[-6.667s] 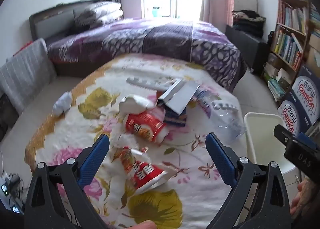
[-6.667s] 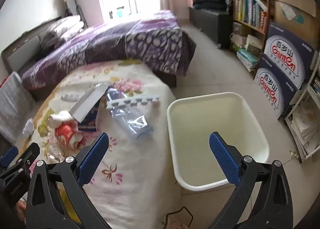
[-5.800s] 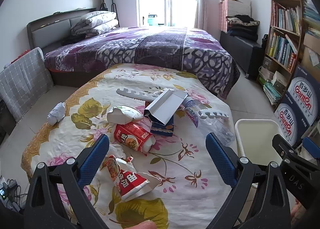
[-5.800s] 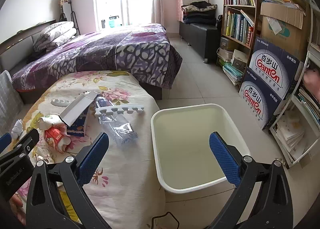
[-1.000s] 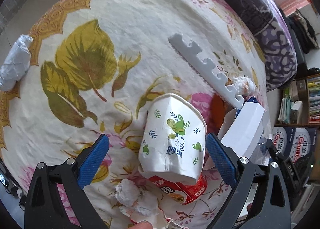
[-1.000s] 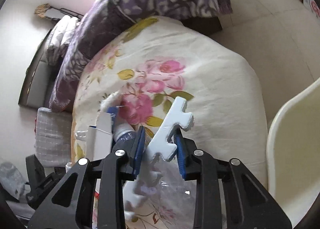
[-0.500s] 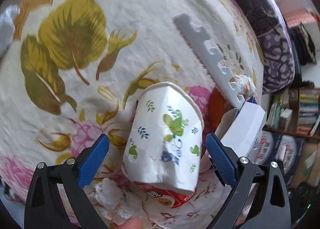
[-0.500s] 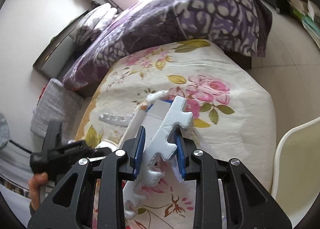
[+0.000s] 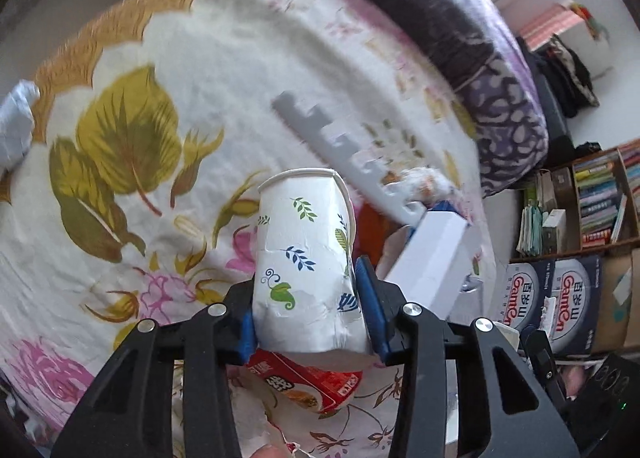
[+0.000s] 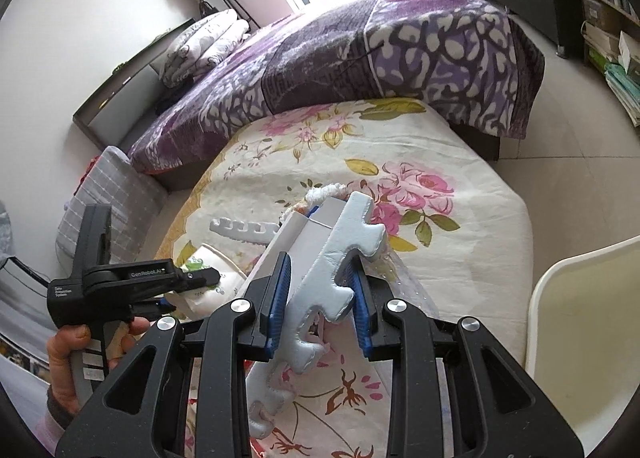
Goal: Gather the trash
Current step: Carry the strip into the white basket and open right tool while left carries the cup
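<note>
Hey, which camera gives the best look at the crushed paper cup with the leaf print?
The left wrist view. There the paper cup fills the centre, squeezed between the left gripper pads, its rim and leaf print clear. The right wrist view shows only a sliver of the cup behind the left gripper's body.

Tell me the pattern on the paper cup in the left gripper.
White paper cup printed with small green and blue leaf sprigs; clearest in the left wrist view.
</note>
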Available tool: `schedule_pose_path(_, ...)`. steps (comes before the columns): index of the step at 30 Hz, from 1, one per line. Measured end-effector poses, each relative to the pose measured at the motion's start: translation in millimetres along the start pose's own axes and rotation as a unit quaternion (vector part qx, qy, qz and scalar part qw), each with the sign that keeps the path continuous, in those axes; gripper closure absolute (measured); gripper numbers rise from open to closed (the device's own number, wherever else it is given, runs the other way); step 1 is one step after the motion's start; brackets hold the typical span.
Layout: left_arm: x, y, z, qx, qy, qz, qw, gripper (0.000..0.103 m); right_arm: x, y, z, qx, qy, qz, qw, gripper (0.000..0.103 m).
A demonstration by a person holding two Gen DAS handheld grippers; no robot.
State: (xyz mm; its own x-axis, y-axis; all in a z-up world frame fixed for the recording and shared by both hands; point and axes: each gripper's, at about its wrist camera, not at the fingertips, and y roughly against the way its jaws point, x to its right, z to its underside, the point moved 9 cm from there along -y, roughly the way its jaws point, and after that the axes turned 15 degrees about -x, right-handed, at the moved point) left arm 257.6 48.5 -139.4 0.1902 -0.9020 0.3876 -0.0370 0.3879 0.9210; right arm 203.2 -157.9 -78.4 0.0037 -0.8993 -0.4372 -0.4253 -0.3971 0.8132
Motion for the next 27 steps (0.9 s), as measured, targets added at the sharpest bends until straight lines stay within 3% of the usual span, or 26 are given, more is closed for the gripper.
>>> schedule_pose_path(9, 26.2, 31.5, 13.9, 0.077, -0.065, -0.038, 0.9941, 0.061, 0.5, 25.5, 11.0, 0.026, 0.011, 0.022, 0.999, 0.075)
schedule_pose_path(16, 56.9, 53.5, 31.7, 0.143, -0.114, -0.064, 0.981, 0.06, 7.8, 51.7, 18.4, 0.054, 0.02, 0.054, 0.997, 0.075)
schedule_pose_path(21, 76.4, 56.6, 48.2, 0.168, -0.137, -0.075, 0.9734, 0.06, 18.9, 67.9, 24.9, 0.068, 0.019, 0.085, 0.994, 0.075)
schedule_pose_path(27, 103.2, 43.0, 70.4, 0.166, -0.169, -0.078, 0.9684, 0.06, 42.8, 85.0, 32.8, 0.073, 0.001, 0.108, 0.991, 0.075)
